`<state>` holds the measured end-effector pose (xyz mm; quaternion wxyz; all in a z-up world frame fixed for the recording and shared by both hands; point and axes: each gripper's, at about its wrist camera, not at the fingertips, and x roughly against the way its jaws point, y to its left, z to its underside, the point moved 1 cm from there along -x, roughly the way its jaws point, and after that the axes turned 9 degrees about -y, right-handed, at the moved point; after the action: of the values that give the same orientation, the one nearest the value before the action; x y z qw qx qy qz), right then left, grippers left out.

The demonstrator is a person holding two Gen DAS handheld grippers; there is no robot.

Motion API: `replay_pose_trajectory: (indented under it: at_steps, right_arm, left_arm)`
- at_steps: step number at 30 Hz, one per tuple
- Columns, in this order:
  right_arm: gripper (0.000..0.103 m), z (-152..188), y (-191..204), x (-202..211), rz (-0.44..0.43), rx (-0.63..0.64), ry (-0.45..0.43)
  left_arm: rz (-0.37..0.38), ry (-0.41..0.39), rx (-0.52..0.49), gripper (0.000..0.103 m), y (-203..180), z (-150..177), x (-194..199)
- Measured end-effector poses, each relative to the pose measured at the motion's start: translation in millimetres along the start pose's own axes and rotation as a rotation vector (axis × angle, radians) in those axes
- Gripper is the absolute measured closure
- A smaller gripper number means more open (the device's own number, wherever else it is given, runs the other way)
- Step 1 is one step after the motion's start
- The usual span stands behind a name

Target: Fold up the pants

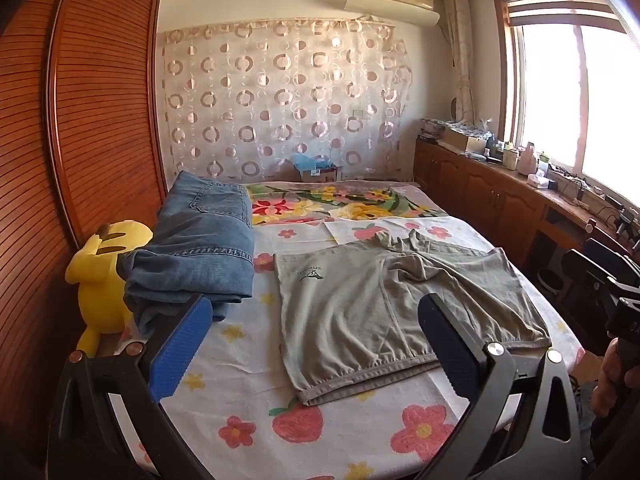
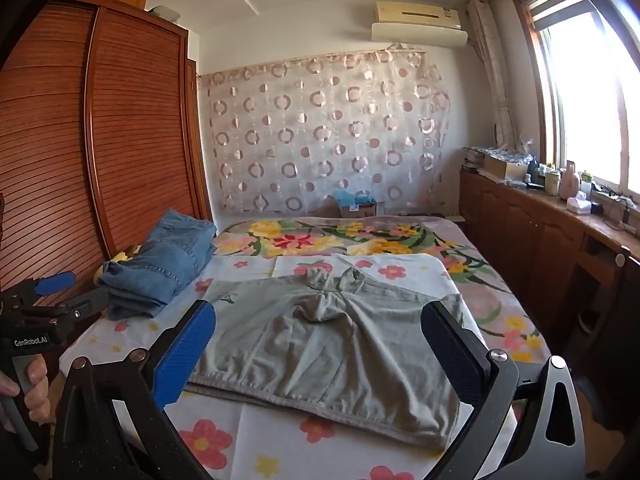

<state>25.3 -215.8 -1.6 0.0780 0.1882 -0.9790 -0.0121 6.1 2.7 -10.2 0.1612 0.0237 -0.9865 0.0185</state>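
Grey-green pants [image 1: 380, 304] lie spread flat on the flowered sheet of the bed [image 1: 248, 420], waistband toward me, legs bunched at the far side; they also show in the right wrist view [image 2: 332, 344]. My left gripper [image 1: 316, 344] is open and empty, hovering above the near edge of the pants. My right gripper [image 2: 320, 352] is open and empty, above the waistband. The left gripper shows at the left edge of the right wrist view [image 2: 60, 292], the right gripper at the right edge of the left wrist view [image 1: 600, 276].
Folded blue jeans [image 1: 200, 252] sit at the bed's left by a yellow plush toy [image 1: 100, 280]. A wooden wardrobe [image 1: 80, 120] stands left. A cabinet with clutter [image 1: 520, 184] runs along the right under the window. A cardboard box [image 2: 356, 206] is beyond the bed.
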Motion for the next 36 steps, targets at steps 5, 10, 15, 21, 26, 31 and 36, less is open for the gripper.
replay_pose_trajectory:
  at_steps: [5, 10, 15, 21, 26, 31, 36]
  right_arm:
    - [0.001, 1.4, -0.2, -0.4, 0.0, -0.002, 0.001]
    - [0.001, 0.7, 1.1, -0.4, 0.001, 0.0, 0.0]
    - [0.001, 0.8, 0.9, 0.0, 0.001, 0.0, -0.001]
    - [0.001, 0.6, 1.2, 0.7, -0.001, 0.002, -0.003]
    - [0.001, 0.1, 1.5, 1.1, -0.003, -0.001, -0.005]
    - [0.001, 0.5, 1.3, 1.6, -0.006, 0.001, -0.006]
    - [0.001, 0.6, 1.2, 1.3, -0.006, -0.001, -0.006]
  left_arm:
    - [0.001, 0.002, -0.002, 0.0, 0.8, -0.4, 1.0]
    - [0.001, 0.001, -0.004, 0.0, -0.6, 0.5, 0.4]
    - [0.001, 0.001, -0.005, 0.0, -0.1, 0.1, 0.8]
    - [0.0, -0.003, -0.008, 0.0, 0.1, 0.0, 1.0]
    - [-0.003, -0.003, -0.008, 0.0, -0.5, -0.4, 1.1]
    - [-0.002, -0.002, -0.009, 0.0, -0.9, -0.6, 1.5]
    - [-0.002, -0.003, -0.01, 0.0, 0.1, -0.9, 1.8]
